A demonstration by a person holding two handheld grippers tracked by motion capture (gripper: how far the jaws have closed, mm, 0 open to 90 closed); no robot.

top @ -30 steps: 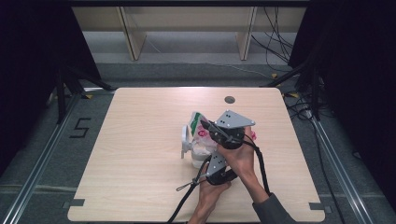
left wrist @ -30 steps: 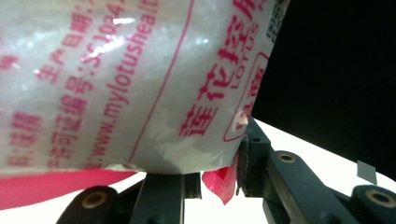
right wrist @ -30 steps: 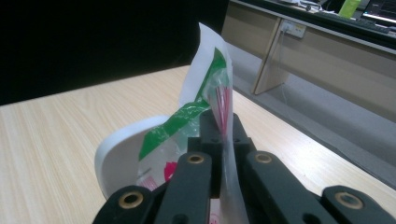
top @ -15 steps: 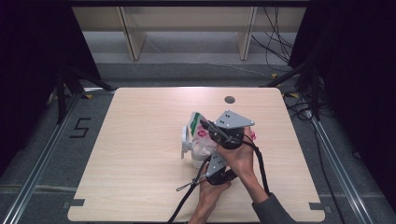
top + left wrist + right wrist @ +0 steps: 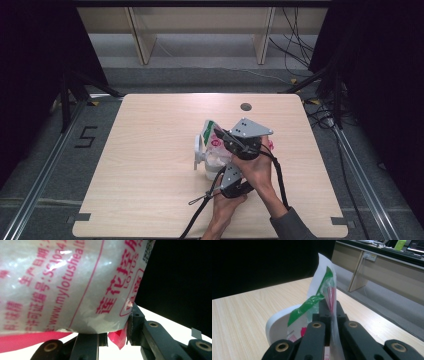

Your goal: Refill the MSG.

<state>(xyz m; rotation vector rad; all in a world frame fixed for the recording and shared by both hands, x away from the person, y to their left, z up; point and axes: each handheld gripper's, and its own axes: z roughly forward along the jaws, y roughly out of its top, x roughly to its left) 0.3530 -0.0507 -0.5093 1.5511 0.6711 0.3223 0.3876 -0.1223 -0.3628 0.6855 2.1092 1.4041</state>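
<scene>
A clear plastic bag (image 5: 214,142) of white grains, printed in pink with a green strip at its top, stands on the wooden table (image 5: 150,175). My right gripper (image 5: 221,136), the one with the grey plate, is shut on the bag's thin top edge (image 5: 329,293). In the right gripper view the film runs between the two closed jaws of the right gripper (image 5: 331,306). My left gripper (image 5: 222,167) comes in from below, nearer the person. In the left gripper view the bag (image 5: 67,282) sits between that gripper's (image 5: 112,333) jaws, one pad pressing its lower corner.
A white curved container (image 5: 200,150) stands against the bag's left side, and its rim (image 5: 278,323) lies left of the right jaws. A round hole (image 5: 245,106) is in the table's far edge. Wooden shelving stands beyond the table, with cables on the floor at right.
</scene>
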